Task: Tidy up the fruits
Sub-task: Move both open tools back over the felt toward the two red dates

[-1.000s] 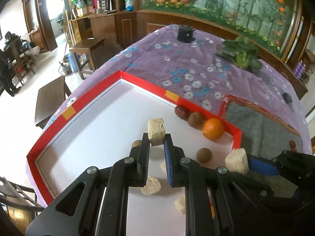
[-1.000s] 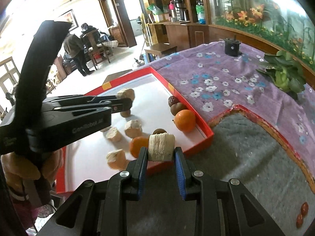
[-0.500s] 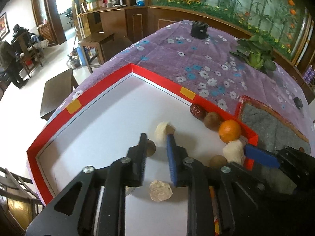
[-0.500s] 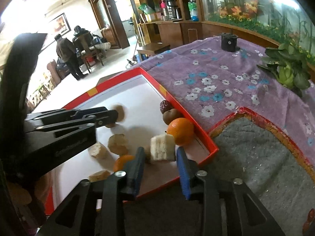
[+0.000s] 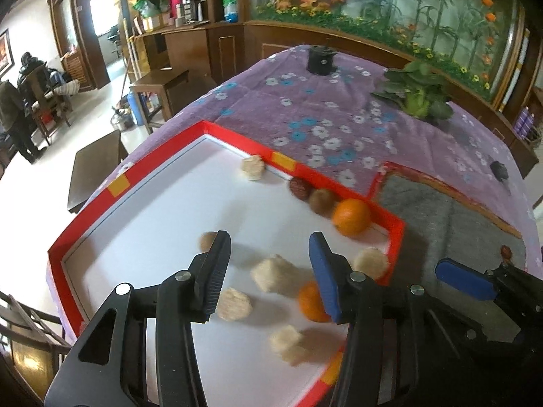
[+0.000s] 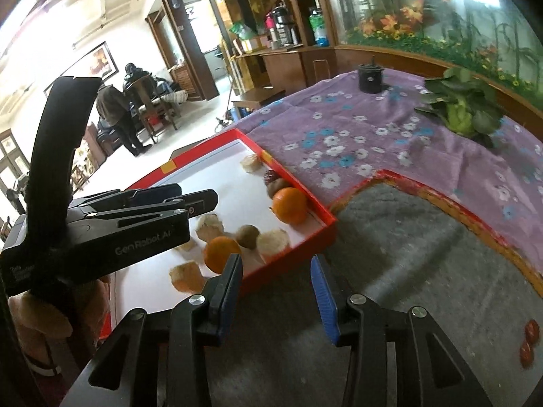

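Observation:
A red-rimmed white tray [image 5: 163, 156] holds two oranges [image 5: 351, 216], a kiwi [image 5: 320, 200], a dark red fruit [image 5: 299, 186] and several pale sugarcane chunks [image 5: 275, 273]. One chunk [image 5: 253, 168] lies at the far rim, another [image 5: 371, 261] in the right corner. My left gripper [image 5: 268, 271] is open and empty above the tray's middle. My right gripper [image 6: 276, 291] is open and empty over the grey mat [image 6: 424, 254], beside the tray's corner [image 6: 331, 224]. The tray fruit also shows in the right wrist view, with an orange [image 6: 290, 205] and a corner chunk [image 6: 273, 242].
A purple flowered cloth [image 5: 322, 112] covers the table. A leafy green vegetable [image 5: 419, 96] and a black cup [image 5: 320, 59] stand at the back. Two small red fruits [image 6: 529, 339] lie on the mat at the right. The table edge drops off at the left.
Both grippers have opened and let go of their sugarcane chunks. The left one's chunk now lies at the tray's far rim; the right one's chunk lies in the tray's right corner.

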`<state>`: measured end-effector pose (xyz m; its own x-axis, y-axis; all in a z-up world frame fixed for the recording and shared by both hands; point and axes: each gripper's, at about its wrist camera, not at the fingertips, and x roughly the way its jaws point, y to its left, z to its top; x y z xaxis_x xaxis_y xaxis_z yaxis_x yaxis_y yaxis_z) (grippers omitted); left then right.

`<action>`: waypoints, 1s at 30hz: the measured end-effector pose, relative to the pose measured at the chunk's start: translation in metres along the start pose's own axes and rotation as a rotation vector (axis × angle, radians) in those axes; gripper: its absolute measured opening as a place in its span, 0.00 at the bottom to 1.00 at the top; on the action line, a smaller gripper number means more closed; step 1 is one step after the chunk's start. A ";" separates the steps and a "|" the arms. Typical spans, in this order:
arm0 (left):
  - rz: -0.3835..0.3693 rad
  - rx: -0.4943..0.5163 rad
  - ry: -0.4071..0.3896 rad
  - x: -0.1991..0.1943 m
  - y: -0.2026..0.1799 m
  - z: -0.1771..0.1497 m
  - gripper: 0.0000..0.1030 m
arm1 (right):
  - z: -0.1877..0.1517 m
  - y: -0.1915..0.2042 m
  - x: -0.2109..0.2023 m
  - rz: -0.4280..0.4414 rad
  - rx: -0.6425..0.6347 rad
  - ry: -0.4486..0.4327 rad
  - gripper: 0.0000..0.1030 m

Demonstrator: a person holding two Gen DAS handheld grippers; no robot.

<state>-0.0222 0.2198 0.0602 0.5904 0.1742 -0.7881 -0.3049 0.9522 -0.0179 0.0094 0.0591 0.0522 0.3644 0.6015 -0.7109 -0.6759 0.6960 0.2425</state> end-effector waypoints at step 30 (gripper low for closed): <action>-0.231 0.286 0.073 -0.004 -0.200 -0.038 0.46 | -0.111 -0.145 -0.115 -0.243 0.290 -0.032 0.41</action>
<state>0.0077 0.0187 0.0435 0.5613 -0.0616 -0.8253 0.0574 0.9977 -0.0354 -0.0062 -0.1546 0.0255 0.5150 0.4138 -0.7507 -0.3592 0.8993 0.2494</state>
